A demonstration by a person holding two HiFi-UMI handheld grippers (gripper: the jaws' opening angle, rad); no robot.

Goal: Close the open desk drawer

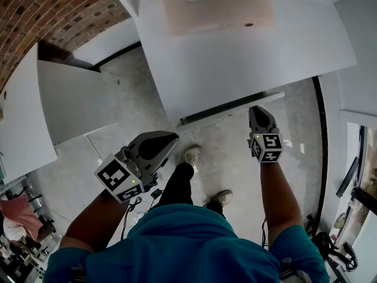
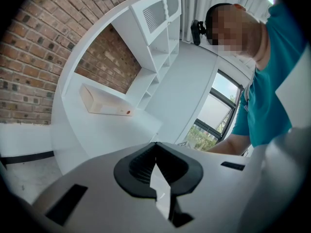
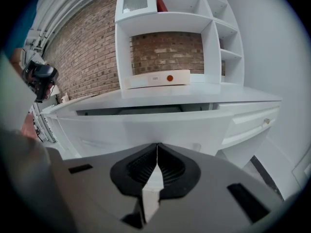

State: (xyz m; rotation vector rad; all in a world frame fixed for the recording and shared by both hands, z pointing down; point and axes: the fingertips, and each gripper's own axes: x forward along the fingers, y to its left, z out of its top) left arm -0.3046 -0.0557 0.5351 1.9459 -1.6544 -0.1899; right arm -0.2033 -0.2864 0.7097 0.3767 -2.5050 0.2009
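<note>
Drawer [image 1: 232, 107] pokes out a bit past the desk [image 1: 247, 58] edge. Right gripper [image 1: 257, 109] is just in front of it. Left gripper [image 1: 168, 139] hangs back over bare floor [image 1: 129, 108] (both pinched shut, holding nothing).

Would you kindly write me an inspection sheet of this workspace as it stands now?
Surface: white desk top, one box on it.
Job's things: desk drawer partly open, dark gap above its front.
Clutter: flat beige box with a red dot.
Grippers: left gripper shut, empty, away from the desk; right gripper shut, empty, pointing at the drawer front.
Cables: black cable below the left gripper.
Surroundings: brick wall, white shelf unit, grey floor.
</note>
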